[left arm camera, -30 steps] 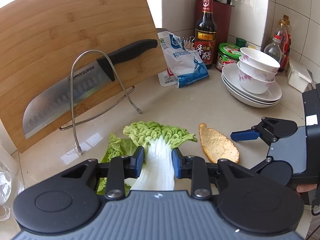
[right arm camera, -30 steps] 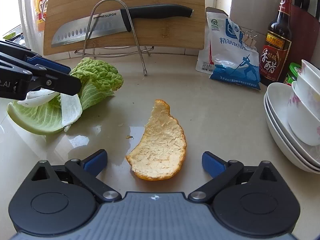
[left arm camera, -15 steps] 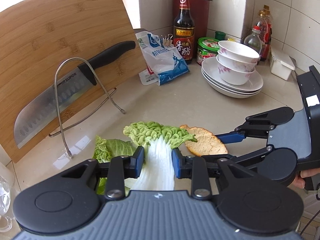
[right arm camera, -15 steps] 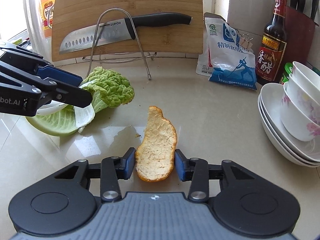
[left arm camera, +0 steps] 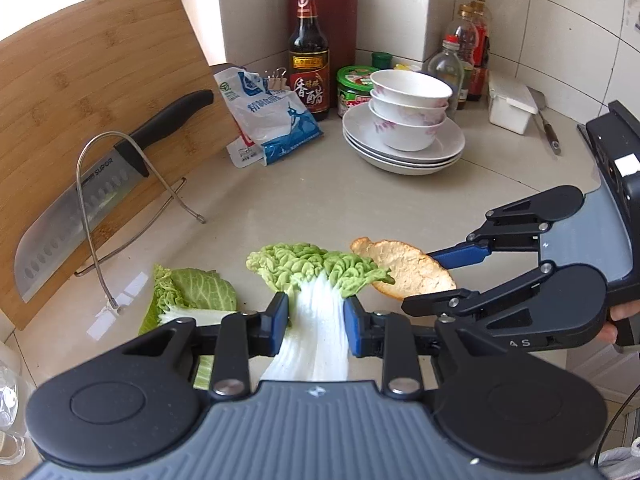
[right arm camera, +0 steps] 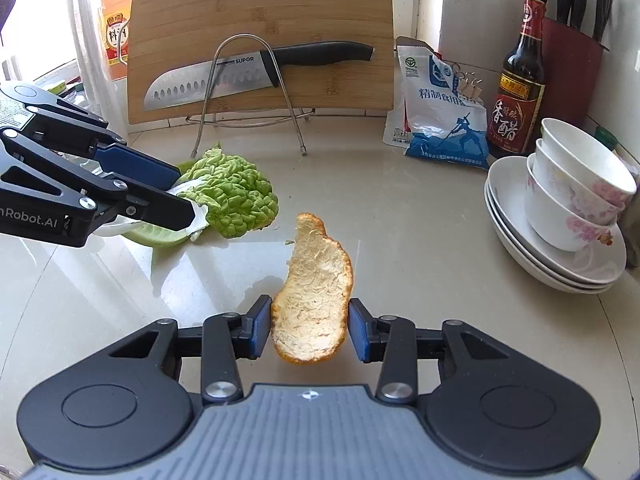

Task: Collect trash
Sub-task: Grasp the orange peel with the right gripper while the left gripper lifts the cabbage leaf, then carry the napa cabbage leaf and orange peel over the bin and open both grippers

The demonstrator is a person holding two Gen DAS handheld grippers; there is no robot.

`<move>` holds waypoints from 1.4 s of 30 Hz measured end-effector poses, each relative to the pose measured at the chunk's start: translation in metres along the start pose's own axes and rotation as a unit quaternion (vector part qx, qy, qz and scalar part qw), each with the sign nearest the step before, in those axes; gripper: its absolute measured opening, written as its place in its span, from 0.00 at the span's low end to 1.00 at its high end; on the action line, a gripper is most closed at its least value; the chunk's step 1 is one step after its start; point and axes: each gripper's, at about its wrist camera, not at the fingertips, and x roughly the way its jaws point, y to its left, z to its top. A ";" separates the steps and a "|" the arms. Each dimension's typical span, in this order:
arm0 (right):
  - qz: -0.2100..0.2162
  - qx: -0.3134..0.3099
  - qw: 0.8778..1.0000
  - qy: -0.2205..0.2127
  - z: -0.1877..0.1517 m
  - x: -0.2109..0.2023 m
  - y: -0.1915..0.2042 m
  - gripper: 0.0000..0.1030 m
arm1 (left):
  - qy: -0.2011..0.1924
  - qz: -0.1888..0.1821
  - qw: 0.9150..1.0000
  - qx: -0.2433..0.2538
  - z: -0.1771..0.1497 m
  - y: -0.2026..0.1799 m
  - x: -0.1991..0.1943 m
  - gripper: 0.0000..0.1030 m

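Pale stone counter (right arm camera: 400,216) carries everything. Leaning bamboo cutting board (left arm camera: 80,92) props a knife (right arm camera: 240,76) on its wire rack, well clear of the scraps. Left claw (left arm camera: 316,320) pinches a cabbage leaf (left arm camera: 316,268) by its firm white stalk; another leaf (left arm camera: 192,292) lies below. Right claw (right arm camera: 310,326) clamps the orange peel (right arm camera: 316,300) edgewise, raised off the counter for carrying to a bin.

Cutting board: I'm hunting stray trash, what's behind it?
The cutting board leans upright; an orange-labelled bottle shows past its left edge. Whatever is directly behind stays hidden.
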 end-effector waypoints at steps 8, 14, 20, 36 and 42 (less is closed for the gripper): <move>-0.018 0.017 1.000 -0.004 -0.025 -0.035 0.006 0.44 | 0.004 -0.029 0.999 0.027 -0.009 -0.031 -0.021 0.28; -0.031 0.039 0.999 -0.007 -0.050 -0.063 0.007 0.44 | 0.007 -0.050 0.997 0.052 -0.017 -0.058 -0.032 0.27; -0.051 0.064 0.997 -0.011 -0.078 -0.093 0.005 0.44 | 0.001 -0.076 0.994 0.078 -0.020 -0.091 -0.044 0.27; -0.147 0.167 0.975 -0.015 -0.180 -0.182 -0.017 0.44 | -0.005 -0.182 0.970 0.162 -0.017 -0.202 -0.047 0.27; -0.190 0.213 0.958 0.006 -0.231 -0.201 -0.032 0.45 | -0.002 -0.216 0.958 0.187 -0.018 -0.241 -0.040 0.27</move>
